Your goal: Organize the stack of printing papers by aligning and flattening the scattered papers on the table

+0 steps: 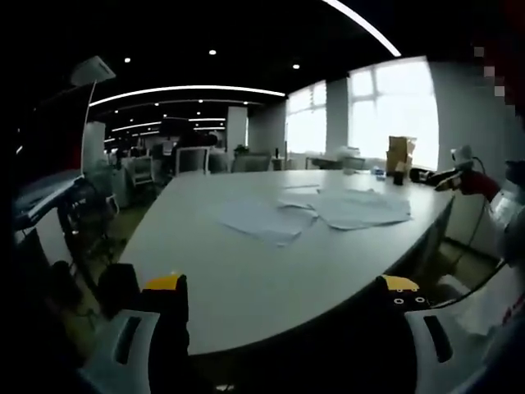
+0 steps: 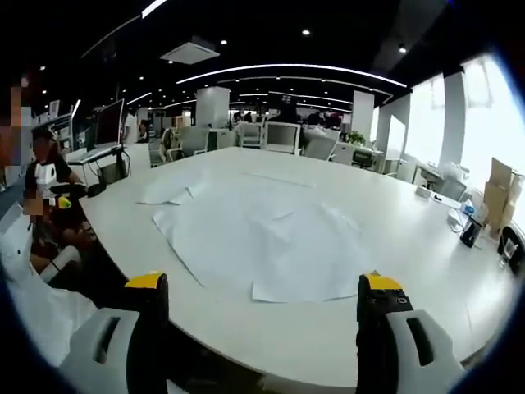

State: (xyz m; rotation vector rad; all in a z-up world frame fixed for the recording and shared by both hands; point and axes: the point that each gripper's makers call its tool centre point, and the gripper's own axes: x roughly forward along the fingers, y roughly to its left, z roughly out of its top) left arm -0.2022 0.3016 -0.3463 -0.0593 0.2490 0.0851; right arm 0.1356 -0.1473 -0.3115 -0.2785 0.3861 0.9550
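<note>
Papers (image 2: pixel 262 242) scattered on table (image 2: pixel 410 238)

Papers (image 2: pixel 262 238) lie scattered, overlapping, on the table (image 2: pixel 394 246).

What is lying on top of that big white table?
Loose sheets of printing paper lie scattered and overlapping across the white table. Cardboard boxes and a small dark object stand near the window edge. Whatever lies beneath the overlapping sheets is covered.

Left gripper (image 1: pixel 283 294) and right gripper (image 2: pixel 262 289) both hover with jaws spread wide, holding nothing
</note>
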